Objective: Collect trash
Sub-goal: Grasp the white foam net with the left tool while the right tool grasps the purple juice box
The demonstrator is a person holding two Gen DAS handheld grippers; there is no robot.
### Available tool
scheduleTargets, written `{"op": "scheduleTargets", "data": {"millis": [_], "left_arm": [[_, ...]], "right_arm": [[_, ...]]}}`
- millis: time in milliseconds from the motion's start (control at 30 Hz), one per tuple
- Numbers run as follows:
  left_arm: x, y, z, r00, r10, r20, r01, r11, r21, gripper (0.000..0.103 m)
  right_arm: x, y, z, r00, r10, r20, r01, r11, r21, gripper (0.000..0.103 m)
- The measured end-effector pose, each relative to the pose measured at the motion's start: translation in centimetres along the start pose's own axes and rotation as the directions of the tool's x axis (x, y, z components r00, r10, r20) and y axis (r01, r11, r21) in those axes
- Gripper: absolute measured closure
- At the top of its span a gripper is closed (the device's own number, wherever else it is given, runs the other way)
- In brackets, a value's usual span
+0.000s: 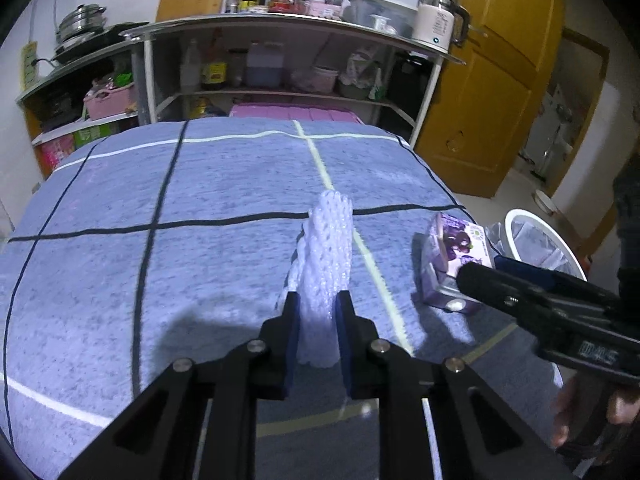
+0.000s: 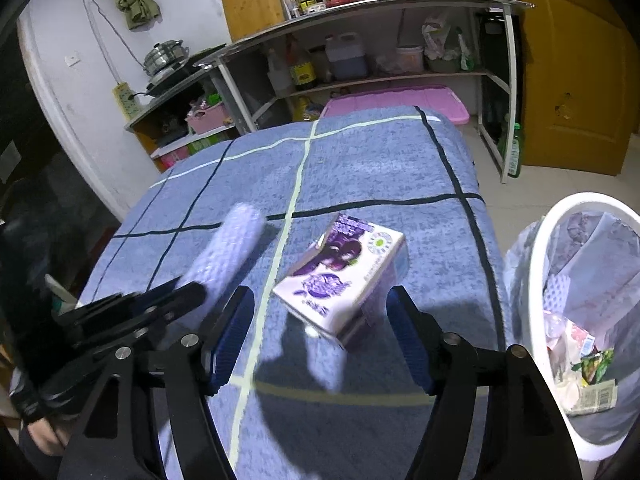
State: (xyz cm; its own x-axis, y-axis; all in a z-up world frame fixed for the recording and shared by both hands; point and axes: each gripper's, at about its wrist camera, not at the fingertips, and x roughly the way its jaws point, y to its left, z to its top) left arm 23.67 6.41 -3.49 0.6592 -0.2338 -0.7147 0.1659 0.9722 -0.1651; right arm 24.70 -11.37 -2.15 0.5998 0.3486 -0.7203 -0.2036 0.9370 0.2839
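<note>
The far and left stretches of the blue checked tabletop (image 1: 120,184) are left bare. On the right, passage is narrowed by the purple carton (image 2: 344,276), with the white bin (image 2: 560,240) just past the edge, and the shelving (image 1: 280,80) closes off the back

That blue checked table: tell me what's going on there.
A person is clearing trash with a hand-held tool in each hand. The left tool is clamped on a white foam mesh fruit sleeve, holding it above the blue checked tablecloth. The right tool stands open around a purple juice carton lying on the cloth, not yet gripping it. A white lined trash bin, already holding wrappers, waits beside the table's right edge.
</note>
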Motion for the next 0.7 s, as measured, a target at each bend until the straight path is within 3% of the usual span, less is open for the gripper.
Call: {"op": "scheduleTargets", "data": {"millis": [233, 367, 700], "left_arm": [[-0.4, 1.0, -0.4, 1.000, -0.008, 0.008, 0.009, 1.000, -0.026, 0.084], [-0.5, 1.1, -0.6, 1.000, -0.017, 0.011, 0.017, 0.999, -0.029, 0.084], [-0.3, 0.6, -0.7, 1.000, -0.013, 0.005, 0.013, 1.000, -0.026, 0.084]], "right_arm": [[1.9, 1.0, 0.3, 0.996, -0.094, -0.007, 0.094, 0.996, -0.004, 0.033], [1.7, -0.4, 0.3, 0.988, -0.157, -0.006, 0.157, 0.988, 0.008, 0.033], [2.2, -0.2, 0.2, 0.986, -0.167, -0.031, 0.165, 0.985, -0.055, 0.033]]}}
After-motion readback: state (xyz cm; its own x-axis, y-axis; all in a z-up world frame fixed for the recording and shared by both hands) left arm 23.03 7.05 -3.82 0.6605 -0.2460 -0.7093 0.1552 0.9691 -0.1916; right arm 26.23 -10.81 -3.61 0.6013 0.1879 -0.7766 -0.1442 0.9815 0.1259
